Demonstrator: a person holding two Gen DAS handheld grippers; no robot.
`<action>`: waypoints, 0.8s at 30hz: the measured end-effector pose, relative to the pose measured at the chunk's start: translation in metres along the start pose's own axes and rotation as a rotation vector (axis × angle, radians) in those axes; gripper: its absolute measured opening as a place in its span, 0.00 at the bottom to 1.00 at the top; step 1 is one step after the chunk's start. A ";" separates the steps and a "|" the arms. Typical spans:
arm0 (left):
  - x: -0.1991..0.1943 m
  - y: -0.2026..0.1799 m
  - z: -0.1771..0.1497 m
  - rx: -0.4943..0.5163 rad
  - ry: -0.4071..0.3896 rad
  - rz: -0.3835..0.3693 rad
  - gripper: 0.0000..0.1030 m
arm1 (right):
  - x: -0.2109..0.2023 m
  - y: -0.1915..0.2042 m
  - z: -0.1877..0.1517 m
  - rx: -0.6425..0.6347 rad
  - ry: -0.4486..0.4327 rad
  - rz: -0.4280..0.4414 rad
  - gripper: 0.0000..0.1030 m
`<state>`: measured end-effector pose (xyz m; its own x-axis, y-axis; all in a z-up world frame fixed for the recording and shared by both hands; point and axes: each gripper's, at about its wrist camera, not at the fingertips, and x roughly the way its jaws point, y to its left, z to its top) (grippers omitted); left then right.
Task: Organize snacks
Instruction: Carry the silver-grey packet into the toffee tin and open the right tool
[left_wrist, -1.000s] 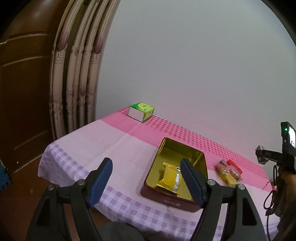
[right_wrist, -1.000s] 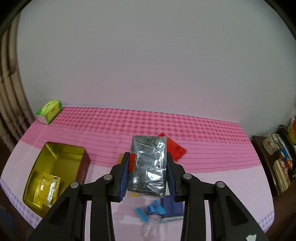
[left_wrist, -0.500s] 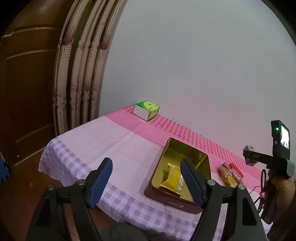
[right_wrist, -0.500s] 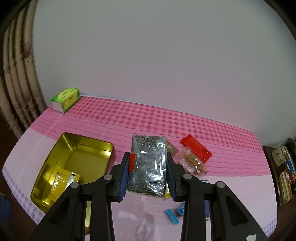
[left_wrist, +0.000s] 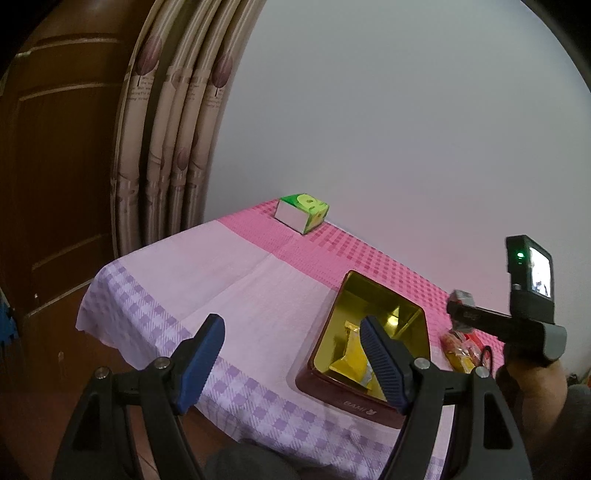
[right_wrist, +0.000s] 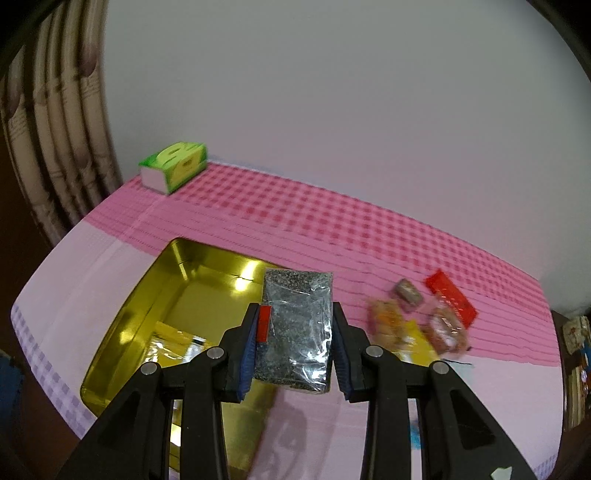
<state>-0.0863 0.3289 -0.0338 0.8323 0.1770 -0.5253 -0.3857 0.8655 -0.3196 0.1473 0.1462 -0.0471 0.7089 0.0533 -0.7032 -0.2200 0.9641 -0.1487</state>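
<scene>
Tin (right_wrist: 122, 325) on pink checked tablecloth (right_wrist: 332, 229), by curtain (left_wrist: 166, 129).

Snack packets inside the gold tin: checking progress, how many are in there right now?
1: a yellow packet lying on the tin floor at its near end. The right tool partly blocks that view, so another could be hidden.
</scene>
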 end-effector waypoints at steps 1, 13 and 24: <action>0.001 0.000 0.000 -0.002 0.003 0.000 0.75 | 0.004 0.006 0.001 -0.009 0.004 0.006 0.31; 0.013 0.006 -0.002 -0.026 0.045 -0.002 0.75 | 0.057 0.048 0.006 -0.038 0.105 0.058 0.31; 0.022 0.013 -0.001 -0.058 0.074 -0.006 0.75 | 0.097 0.072 -0.003 -0.076 0.195 0.065 0.31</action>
<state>-0.0736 0.3440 -0.0504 0.8037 0.1353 -0.5794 -0.4053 0.8374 -0.3667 0.1985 0.2198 -0.1280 0.5504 0.0563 -0.8330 -0.3162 0.9375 -0.1455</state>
